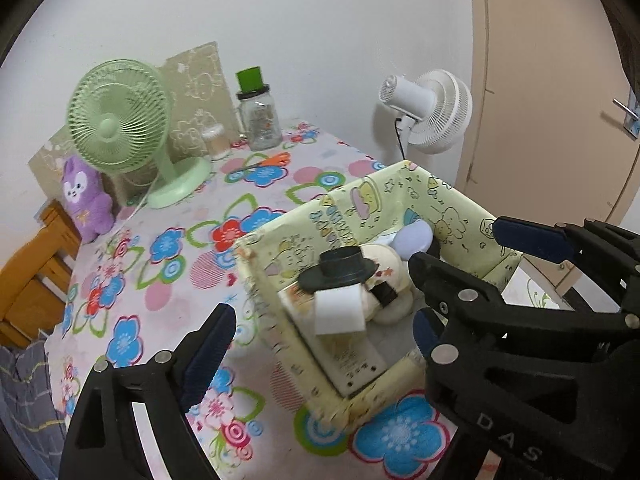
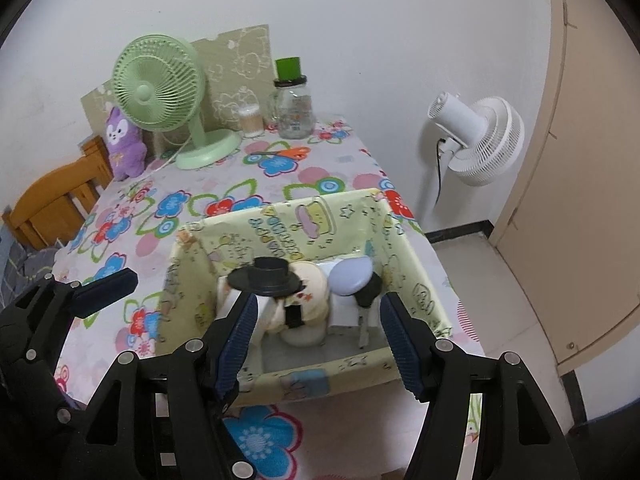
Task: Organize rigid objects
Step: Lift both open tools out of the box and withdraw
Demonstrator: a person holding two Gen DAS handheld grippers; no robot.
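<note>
The yellow box (image 2: 296, 376) sits at the flowered tabletop's (image 2: 192, 208) near corner: light, thin-walled, best gripped by its rim. Inside, the black-hatted figure (image 2: 276, 280) looks rigid but top-heavy. Both grippers' fingers (image 2: 240, 336) stand apart, empty.

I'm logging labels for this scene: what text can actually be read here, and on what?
"DAS": white letters on the black frame of the right gripper.
Print on the yellow storage box: cartoon lettering, too warped to read.
Label on the glass jar: too small.
Print on the flat white pack inside the box: blurred.
</note>
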